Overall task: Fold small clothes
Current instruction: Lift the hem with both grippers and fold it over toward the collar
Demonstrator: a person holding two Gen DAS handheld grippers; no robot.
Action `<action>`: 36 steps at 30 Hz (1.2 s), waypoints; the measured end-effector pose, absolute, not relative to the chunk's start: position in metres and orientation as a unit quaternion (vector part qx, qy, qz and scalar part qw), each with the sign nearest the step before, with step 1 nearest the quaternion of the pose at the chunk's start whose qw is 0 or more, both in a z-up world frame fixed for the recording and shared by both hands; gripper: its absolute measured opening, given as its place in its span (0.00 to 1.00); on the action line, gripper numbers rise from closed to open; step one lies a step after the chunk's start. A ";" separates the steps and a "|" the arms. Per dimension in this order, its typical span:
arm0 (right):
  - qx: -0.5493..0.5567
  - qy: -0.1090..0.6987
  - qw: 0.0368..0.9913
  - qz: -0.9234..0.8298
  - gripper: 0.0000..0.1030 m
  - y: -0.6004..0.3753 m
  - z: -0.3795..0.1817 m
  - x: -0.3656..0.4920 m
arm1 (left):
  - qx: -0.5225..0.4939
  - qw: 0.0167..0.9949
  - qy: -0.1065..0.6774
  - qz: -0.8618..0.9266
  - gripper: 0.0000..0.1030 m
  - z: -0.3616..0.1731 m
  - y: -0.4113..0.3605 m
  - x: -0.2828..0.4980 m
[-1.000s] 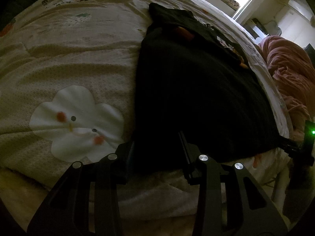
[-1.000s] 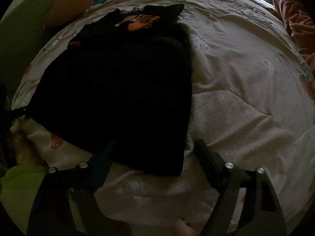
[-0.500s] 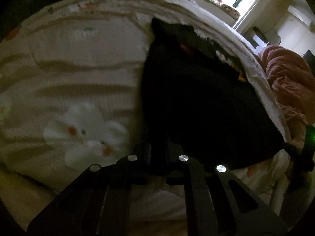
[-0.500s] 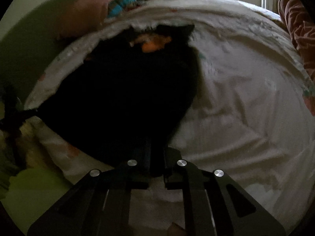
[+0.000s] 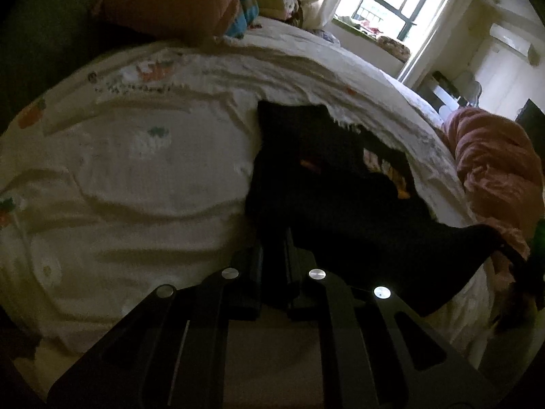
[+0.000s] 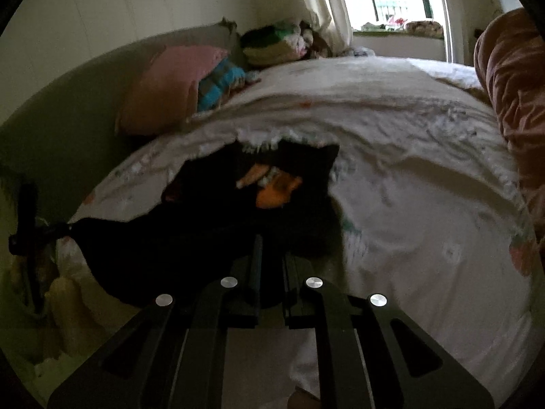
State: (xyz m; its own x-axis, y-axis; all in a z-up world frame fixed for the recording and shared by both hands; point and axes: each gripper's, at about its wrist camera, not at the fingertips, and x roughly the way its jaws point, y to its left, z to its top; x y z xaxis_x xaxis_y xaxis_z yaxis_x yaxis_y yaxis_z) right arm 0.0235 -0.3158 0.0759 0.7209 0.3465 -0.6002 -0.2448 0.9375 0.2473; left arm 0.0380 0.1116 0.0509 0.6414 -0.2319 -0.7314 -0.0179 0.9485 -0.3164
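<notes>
my left gripper (image 5: 274, 248) is pinched tight on the near edge of the black garment (image 5: 340, 211), lifting it off the white quilt (image 5: 136, 177). right gripper (image 5: 521, 262) holds the far corner at the frame's right edge, cloth stretched btwn us. orange print shows w/ the fabric's far part. pink pillow (image 5: 170, 3) at back, pink blanket (image 5: 494, 156) on right.

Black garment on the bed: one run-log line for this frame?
phase: lift for fold | left tongs: shut on black fabric garment near corner | right tongs: shut on other near corner | near hem raised off white quilt
</notes>
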 end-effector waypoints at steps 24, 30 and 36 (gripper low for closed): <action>0.063 0.250 0.960 0.112 0.07 -0.321 0.129 0.119 | -0.110 0.920 0.376 -0.012 0.03 0.124 0.103 0.151; 0.063 0.251 0.961 0.100 0.07 -0.324 0.123 0.143 | -0.090 0.921 0.379 0.002 0.03 0.124 0.097 0.181; 0.067 0.261 0.959 0.086 0.07 -0.328 0.110 0.171 | -0.071 0.922 0.381 0.014 0.03 0.119 0.088 0.210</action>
